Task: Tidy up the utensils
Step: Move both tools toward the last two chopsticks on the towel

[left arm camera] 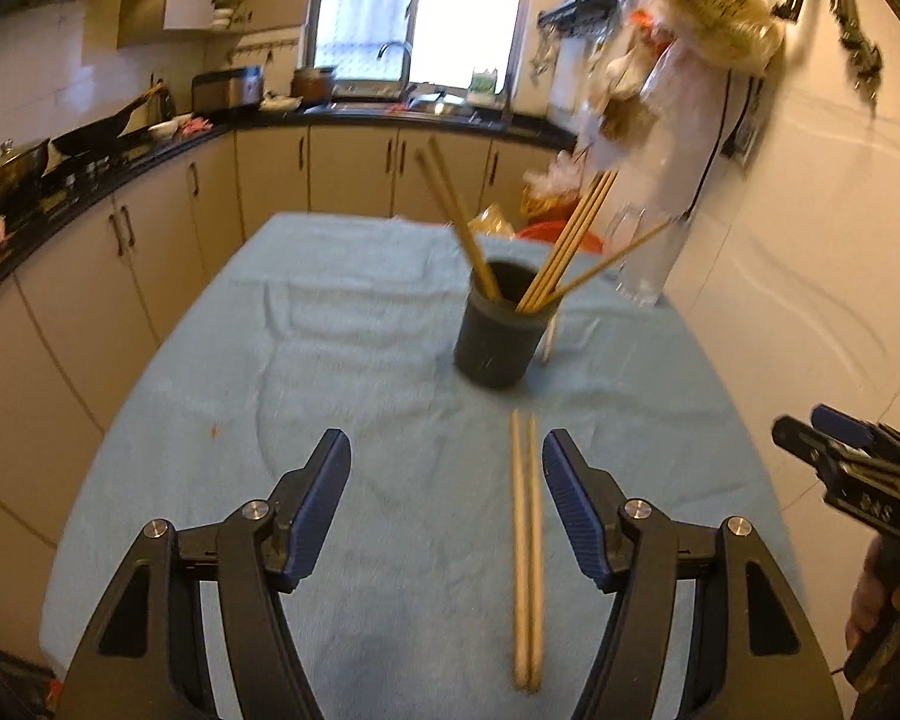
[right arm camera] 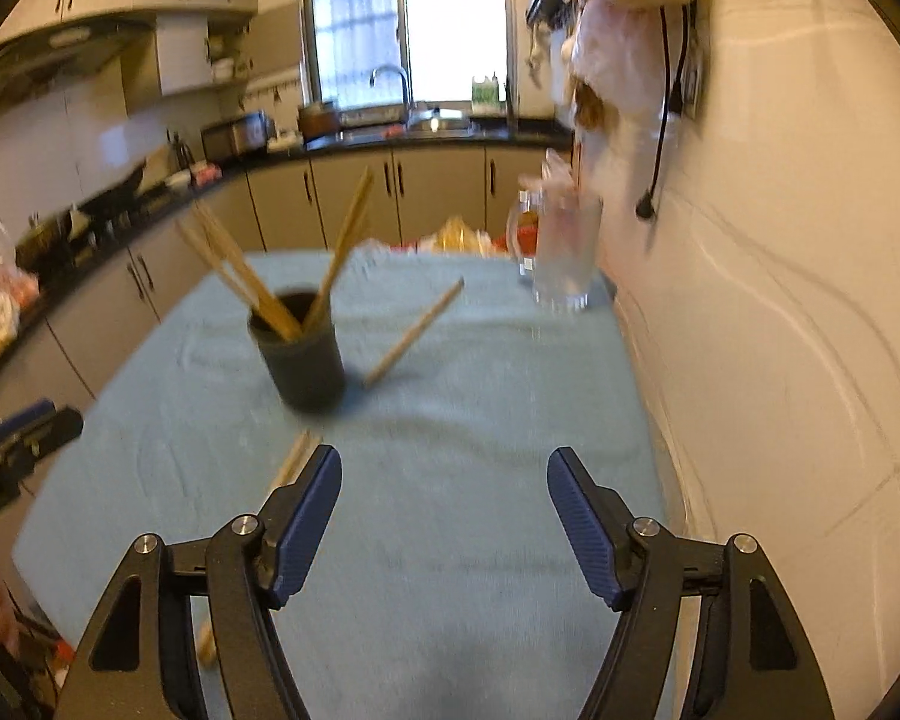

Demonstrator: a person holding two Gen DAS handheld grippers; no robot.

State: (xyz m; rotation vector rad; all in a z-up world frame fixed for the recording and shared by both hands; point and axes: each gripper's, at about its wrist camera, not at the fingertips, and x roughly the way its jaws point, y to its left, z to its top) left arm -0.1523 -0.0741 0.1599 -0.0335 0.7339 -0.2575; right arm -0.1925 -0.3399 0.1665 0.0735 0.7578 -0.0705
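Note:
A dark round holder (left arm camera: 498, 327) stands on the blue cloth with several wooden chopsticks (left arm camera: 570, 240) leaning in it; it also shows in the right wrist view (right arm camera: 300, 354). A pair of chopsticks (left arm camera: 527, 546) lies on the cloth near my left gripper's right finger. My left gripper (left arm camera: 447, 456) is open and empty above the cloth. One loose chopstick (right arm camera: 414, 330) lies right of the holder. My right gripper (right arm camera: 444, 474) is open and empty; it also shows in the left wrist view (left arm camera: 810, 432). The pair's end (right arm camera: 294, 462) shows beside its left finger.
The table's blue cloth (left arm camera: 330, 360) ends at a white wall (right arm camera: 780, 330) on the right. A clear glass mug (right arm camera: 561, 246) stands at the far right of the table. Kitchen counters and cabinets (left arm camera: 150, 192) run along the left and back. Bags hang on the wall (left arm camera: 708, 18).

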